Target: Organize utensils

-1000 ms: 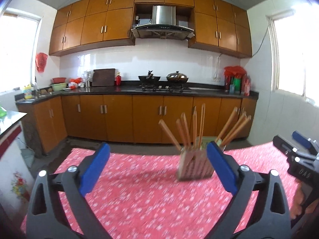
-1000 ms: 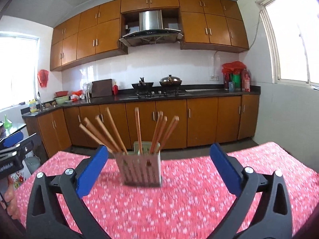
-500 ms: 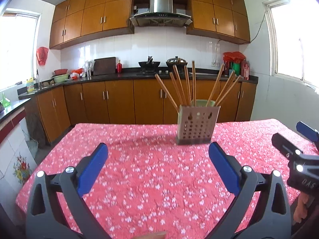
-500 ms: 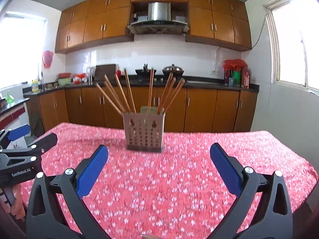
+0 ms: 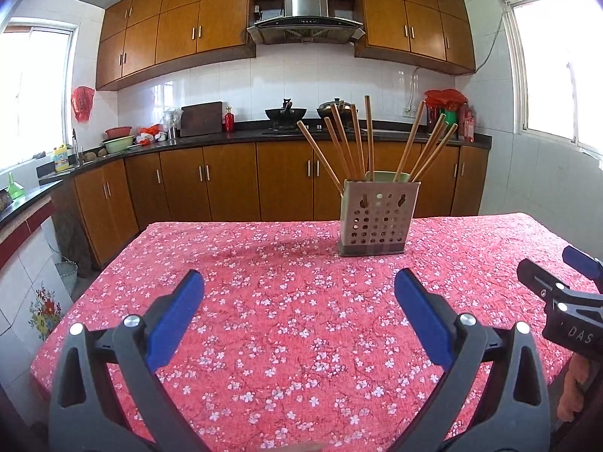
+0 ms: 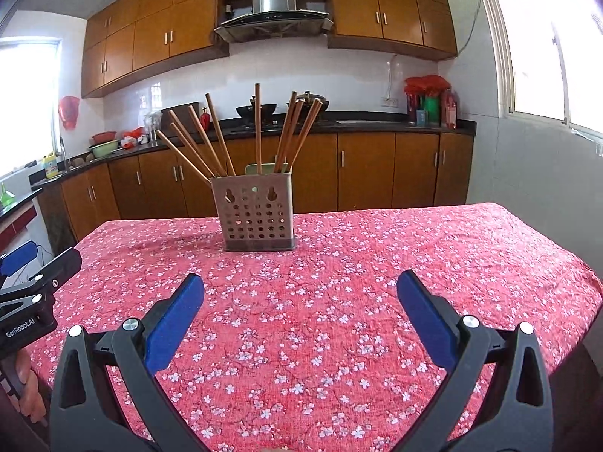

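Note:
A perforated metal utensil holder (image 5: 373, 223) stands on the red flowered tablecloth (image 5: 286, 324), with several wooden chopsticks (image 5: 341, 147) fanned out of its top. It also shows in the right wrist view (image 6: 256, 216) with the chopsticks (image 6: 211, 135). My left gripper (image 5: 299, 288) is open and empty, held above the cloth short of the holder. My right gripper (image 6: 299, 288) is open and empty too, also short of the holder. Each gripper shows at the edge of the other's view, the right one (image 5: 565, 301) and the left one (image 6: 34, 293).
The table's far edge lies just behind the holder, its left edge (image 5: 86, 301) and right edge (image 6: 573, 263) drop off. Brown kitchen cabinets (image 5: 233, 180) and a black counter with pots run along the far wall.
Both views have pulled back and risen away from the holder, so more of the tablecloth shows. Both grippers have stayed open.

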Demonstrator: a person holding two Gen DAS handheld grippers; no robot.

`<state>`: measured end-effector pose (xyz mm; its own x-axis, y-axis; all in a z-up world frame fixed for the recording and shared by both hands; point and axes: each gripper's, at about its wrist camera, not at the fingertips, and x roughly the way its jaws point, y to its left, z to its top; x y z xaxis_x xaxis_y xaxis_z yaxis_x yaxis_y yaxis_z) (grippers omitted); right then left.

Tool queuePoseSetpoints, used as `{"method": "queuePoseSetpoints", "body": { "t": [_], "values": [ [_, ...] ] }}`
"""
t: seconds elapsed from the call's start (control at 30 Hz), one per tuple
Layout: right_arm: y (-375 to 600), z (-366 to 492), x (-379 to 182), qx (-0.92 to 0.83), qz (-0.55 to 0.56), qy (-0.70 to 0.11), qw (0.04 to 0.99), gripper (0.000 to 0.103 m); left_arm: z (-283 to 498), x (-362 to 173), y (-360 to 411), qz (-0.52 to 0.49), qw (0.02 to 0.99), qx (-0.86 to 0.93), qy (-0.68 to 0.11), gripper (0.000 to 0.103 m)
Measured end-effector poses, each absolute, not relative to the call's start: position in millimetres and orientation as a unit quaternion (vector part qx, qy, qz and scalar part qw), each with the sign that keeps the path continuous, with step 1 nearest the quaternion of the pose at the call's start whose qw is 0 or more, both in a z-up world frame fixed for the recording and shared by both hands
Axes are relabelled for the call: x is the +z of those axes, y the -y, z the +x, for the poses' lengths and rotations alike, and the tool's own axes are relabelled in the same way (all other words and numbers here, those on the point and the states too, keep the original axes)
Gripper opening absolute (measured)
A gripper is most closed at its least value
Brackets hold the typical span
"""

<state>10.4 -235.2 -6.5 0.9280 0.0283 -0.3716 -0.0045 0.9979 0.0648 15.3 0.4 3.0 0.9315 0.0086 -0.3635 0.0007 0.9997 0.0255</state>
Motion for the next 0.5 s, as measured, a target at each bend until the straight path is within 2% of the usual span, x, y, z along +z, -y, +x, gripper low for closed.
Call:
{"method": "queuePoseSetpoints", "body": {
  "t": [0.5],
  "values": [
    [235.9,8.7,-9.6,0.006,0.029,-0.194,0.981,0.101,15.5,-0.9,2.3,0.008,0.981,0.0,-0.193,0.099]
  ]
}}
